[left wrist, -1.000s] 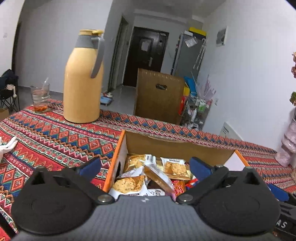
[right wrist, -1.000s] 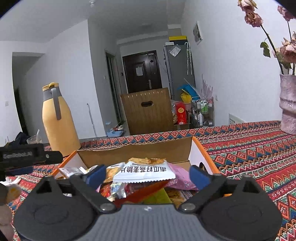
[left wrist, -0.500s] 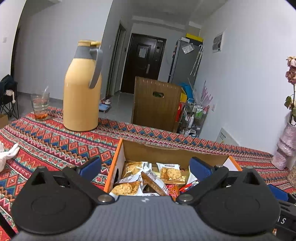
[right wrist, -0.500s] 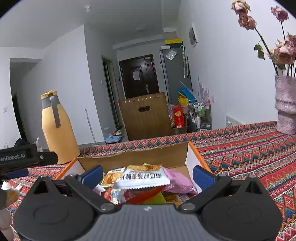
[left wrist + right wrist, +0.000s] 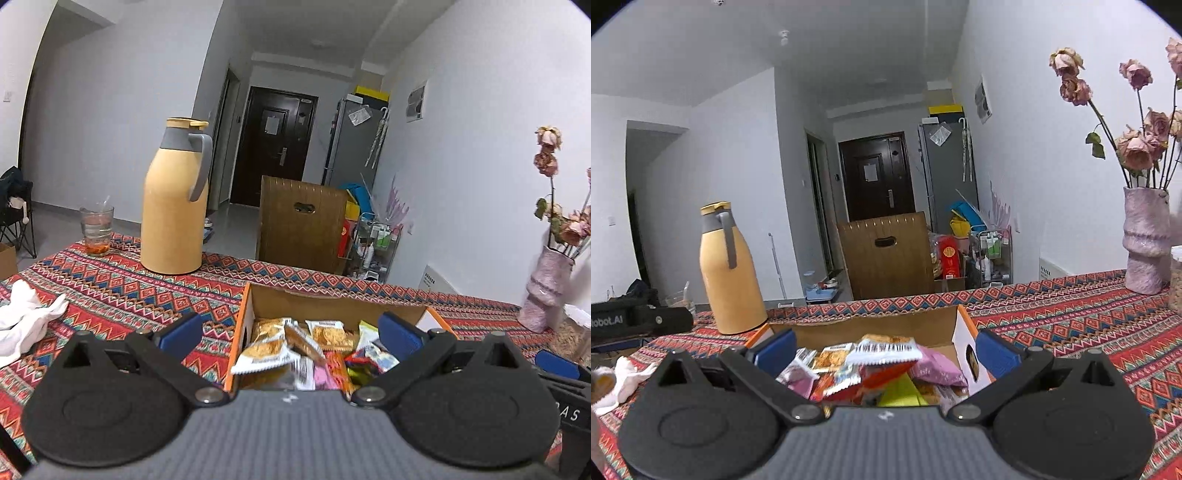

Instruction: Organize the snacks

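Dim, cool indoor light; strong fisheye bending, dark corners, slight motion blur.

Counts of things on and around the patterned table

One open cardboard box [image 5: 334,305] is seen on the table, and inside it a heap of snack packets [image 5: 295,350] is seen: at least eight are counted, the lower ones being hidden or too blurred to tell apart. One yellow thermos jug [image 5: 173,199], one drinking glass [image 5: 96,230], one crumpled white cloth [image 5: 26,321] and one pink vase [image 5: 1145,243] are counted; about seven dried roses [image 5: 1134,147] are held in the vase. One wooden chair back [image 5: 884,254], one dark door [image 5: 877,175] and one grey refrigerator [image 5: 947,166] are seen behind. Two grippers are counted, the left gripper [image 5: 290,332] and the right gripper [image 5: 884,350], each with two blue fingers set wide apart.
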`<state>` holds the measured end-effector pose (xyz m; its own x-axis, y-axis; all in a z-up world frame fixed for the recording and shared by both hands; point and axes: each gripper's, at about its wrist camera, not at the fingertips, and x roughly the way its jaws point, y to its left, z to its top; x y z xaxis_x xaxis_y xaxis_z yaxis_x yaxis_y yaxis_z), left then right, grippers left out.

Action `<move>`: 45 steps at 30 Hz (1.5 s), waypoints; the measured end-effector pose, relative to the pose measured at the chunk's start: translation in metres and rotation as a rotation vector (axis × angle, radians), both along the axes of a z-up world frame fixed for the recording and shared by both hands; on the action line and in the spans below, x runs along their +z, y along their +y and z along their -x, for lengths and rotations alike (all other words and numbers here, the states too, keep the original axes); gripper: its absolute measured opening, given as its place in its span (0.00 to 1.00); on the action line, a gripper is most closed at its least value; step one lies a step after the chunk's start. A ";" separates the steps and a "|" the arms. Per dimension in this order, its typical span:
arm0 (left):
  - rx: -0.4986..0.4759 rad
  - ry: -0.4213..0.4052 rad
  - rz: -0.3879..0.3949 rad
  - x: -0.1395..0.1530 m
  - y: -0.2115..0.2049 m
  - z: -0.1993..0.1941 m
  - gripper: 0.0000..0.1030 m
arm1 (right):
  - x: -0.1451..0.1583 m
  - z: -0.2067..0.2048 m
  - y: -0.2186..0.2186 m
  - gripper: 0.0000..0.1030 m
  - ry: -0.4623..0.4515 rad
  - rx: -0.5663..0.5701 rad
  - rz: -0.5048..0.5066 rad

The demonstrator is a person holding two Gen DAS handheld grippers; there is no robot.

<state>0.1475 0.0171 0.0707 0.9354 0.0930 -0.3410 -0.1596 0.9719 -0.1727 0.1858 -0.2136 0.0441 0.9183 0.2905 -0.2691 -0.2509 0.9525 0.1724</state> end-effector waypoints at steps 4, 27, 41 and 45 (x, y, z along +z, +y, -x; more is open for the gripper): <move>-0.034 0.005 -0.015 -0.004 -0.002 0.029 1.00 | -0.005 0.028 -0.008 1.00 0.008 0.005 -0.004; -0.134 0.175 -0.011 -0.074 -0.012 0.121 1.00 | -0.059 0.124 -0.032 1.00 0.158 0.007 0.033; -0.153 0.204 -0.012 -0.083 -0.013 0.126 1.00 | -0.069 0.131 -0.032 1.00 0.194 -0.002 0.052; -0.155 0.206 -0.014 -0.083 -0.015 0.126 1.00 | -0.070 0.130 -0.031 1.00 0.198 0.003 0.057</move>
<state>0.0218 0.0023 -0.0124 0.8498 -0.0403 -0.5256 -0.0388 0.9896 -0.1386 0.0557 -0.2450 -0.0262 0.8452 0.2721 -0.4601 -0.2198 0.9615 0.1648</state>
